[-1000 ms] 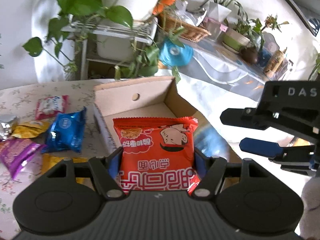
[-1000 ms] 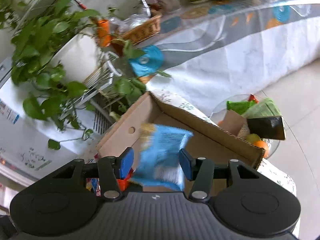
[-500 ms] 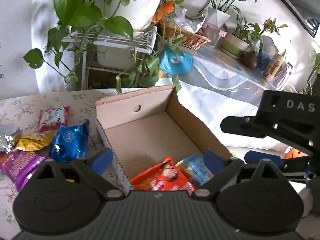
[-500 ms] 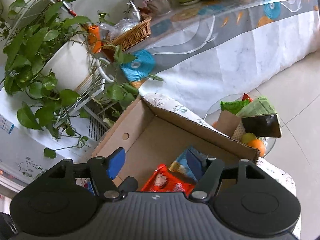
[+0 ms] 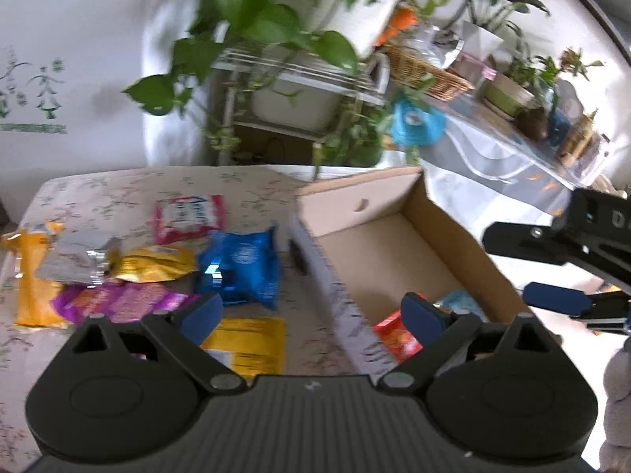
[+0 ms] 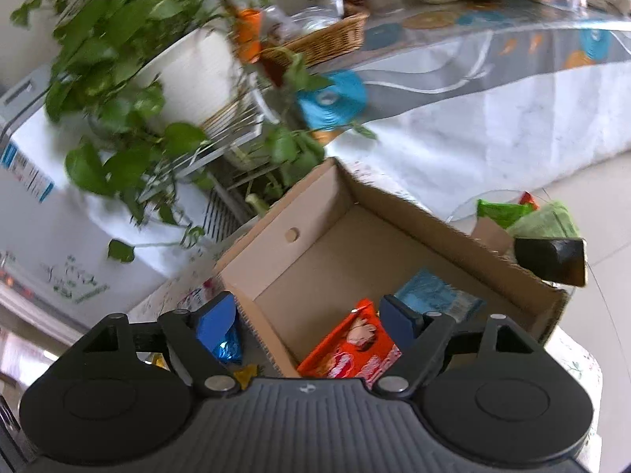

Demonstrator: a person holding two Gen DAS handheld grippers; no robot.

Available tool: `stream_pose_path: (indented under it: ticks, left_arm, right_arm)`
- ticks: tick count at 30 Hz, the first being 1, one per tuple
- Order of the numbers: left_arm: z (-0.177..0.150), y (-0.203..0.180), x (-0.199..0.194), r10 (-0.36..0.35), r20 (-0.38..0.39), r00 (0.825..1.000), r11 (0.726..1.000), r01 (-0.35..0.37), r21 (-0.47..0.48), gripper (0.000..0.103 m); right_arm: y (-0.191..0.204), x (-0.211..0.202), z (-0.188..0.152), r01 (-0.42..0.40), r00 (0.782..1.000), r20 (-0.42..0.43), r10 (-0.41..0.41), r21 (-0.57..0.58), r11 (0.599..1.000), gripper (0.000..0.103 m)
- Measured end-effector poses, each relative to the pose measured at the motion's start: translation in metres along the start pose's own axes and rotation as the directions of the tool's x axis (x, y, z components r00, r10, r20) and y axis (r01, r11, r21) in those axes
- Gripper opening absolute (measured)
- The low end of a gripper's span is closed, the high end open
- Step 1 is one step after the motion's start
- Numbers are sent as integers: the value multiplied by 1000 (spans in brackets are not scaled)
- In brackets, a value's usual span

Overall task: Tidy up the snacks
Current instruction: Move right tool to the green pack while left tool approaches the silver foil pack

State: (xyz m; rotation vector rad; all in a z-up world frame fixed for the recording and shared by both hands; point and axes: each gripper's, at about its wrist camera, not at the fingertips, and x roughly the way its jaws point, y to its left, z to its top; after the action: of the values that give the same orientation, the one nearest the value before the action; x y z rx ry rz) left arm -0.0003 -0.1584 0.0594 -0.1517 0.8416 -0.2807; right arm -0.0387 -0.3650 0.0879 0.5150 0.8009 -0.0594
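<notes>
A cardboard box (image 5: pixel 355 205) stands on the table with a red packet (image 5: pixel 394 335) and a light blue packet (image 5: pixel 457 301) lying inside. Left of it lie loose snacks: a blue packet (image 5: pixel 244 272), a pink one (image 5: pixel 187 216), a gold one (image 5: pixel 157 262), a purple one (image 5: pixel 118 301) and a yellow one (image 5: pixel 248 341). My left gripper (image 5: pixel 311 313) is open and holds nothing, hovering over the box's left wall. My right gripper (image 6: pixel 307 321) hangs over the box (image 6: pixel 434 220), its jaws opening and nothing gripped; the red packet (image 6: pixel 351 351) and the light blue packet (image 6: pixel 437 295) lie below it.
A floral cloth (image 5: pixel 118 193) covers the table. Behind it stands a wire rack (image 5: pixel 299 75) with potted trailing plants. A long covered table (image 6: pixel 473 90) carries a wicker basket (image 6: pixel 327 39) and pots. A glass side table (image 6: pixel 524 216) with bags sits beyond the box.
The left gripper let go of the red packet into the box, opened wide and swung left toward the loose snacks. The right gripper released the light blue packet into the box and its jaws widened.
</notes>
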Motion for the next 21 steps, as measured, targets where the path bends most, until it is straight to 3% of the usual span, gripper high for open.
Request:
stream_pose_path:
  ticks: [11,21]
  left_arm:
    - [7,76,-16,90,14,996,995,-89,-48,97]
    - [12,150,-27,202,16,979,974,-199,-108,97]
  right_arm:
    - [33,11,-16,-77,996,-45,71,-154,985,86]
    - [54,22,-32,-141,987,-109,117,-244,960,86]
